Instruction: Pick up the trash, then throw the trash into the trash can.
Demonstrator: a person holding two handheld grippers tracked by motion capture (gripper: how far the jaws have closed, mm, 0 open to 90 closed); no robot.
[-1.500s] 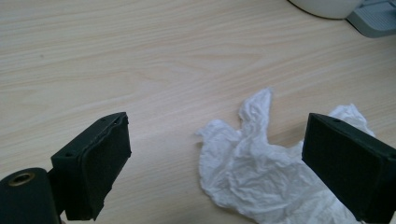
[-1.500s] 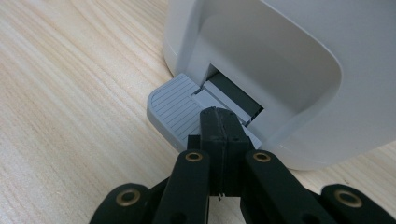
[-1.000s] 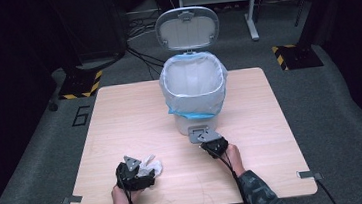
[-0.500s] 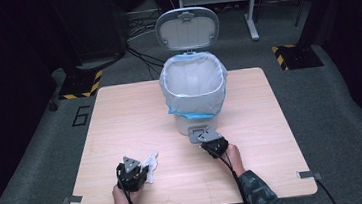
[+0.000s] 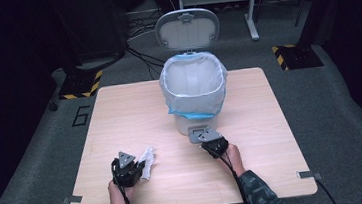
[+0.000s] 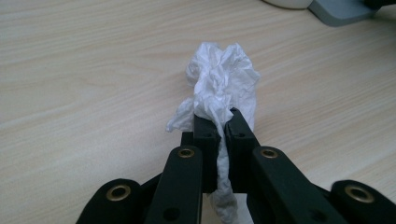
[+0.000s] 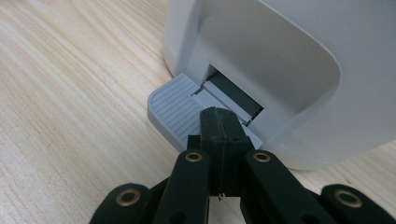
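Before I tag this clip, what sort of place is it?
Probably a lab or recording studio: a lone table on grey carpet, dark curtains, hazard-striped stand feet and loose cables.

Note the light wood table (image 5: 120,118); its grain runs from the left edge to the right edge. It stands on grey carpet floor (image 5: 341,116).

At the near left corner you see a small metal bracket (image 5: 72,199); a matching second bracket (image 5: 307,174) sits at the near right corner.

On the floor just beside the left edge, locate the outlined figure 6 (image 5: 81,115).

Beyond the far left corner lies a black-and-yellow striped plate (image 5: 81,84); a second striped plate (image 5: 295,56) lies beyond the far right corner.

Black cables (image 5: 139,56) trail over the floor past the far edge, near a grey stand leg (image 5: 251,22).
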